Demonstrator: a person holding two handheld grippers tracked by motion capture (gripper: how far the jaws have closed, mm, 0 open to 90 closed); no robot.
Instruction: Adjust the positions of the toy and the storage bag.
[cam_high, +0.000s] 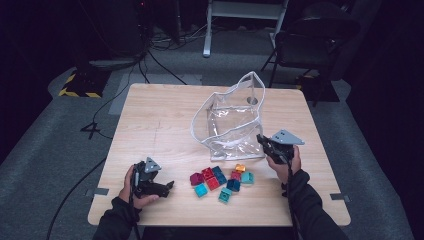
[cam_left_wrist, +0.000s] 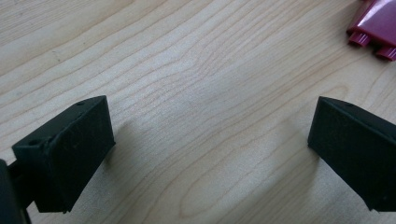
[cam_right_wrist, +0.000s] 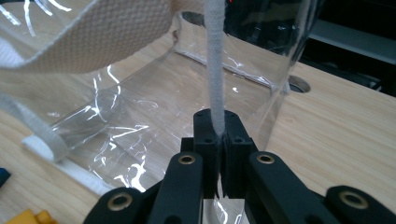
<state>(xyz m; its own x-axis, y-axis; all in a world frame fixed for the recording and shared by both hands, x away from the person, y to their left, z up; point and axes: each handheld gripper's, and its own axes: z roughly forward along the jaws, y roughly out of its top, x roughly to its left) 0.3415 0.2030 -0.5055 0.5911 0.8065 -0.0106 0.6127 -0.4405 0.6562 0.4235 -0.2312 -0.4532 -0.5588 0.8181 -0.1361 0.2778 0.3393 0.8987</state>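
A clear plastic bag (cam_high: 230, 120) with white fabric trim stands open on the wooden table (cam_high: 150, 115). My right gripper (cam_high: 261, 140) is at the bag's near right corner. In the right gripper view its jaws (cam_right_wrist: 219, 135) are shut on the bag's white trimmed edge (cam_right_wrist: 215, 70), which rises straight up between them. Several toy blocks (cam_high: 220, 180) in maroon, red, blue, teal and orange lie in a cluster in front of the bag. My left gripper (cam_high: 170, 186) rests on the table left of the blocks, open (cam_left_wrist: 210, 126), with only bare wood between its fingers. A maroon block (cam_left_wrist: 376, 25) lies just beyond it.
A yellow block (cam_right_wrist: 28, 218) lies near the bag's bottom edge. A round hole (cam_high: 252, 100) in the tabletop is behind the bag. Past the table's far edge are a dark chair (cam_high: 310, 45), a white frame (cam_high: 240, 15) and cables on the floor.
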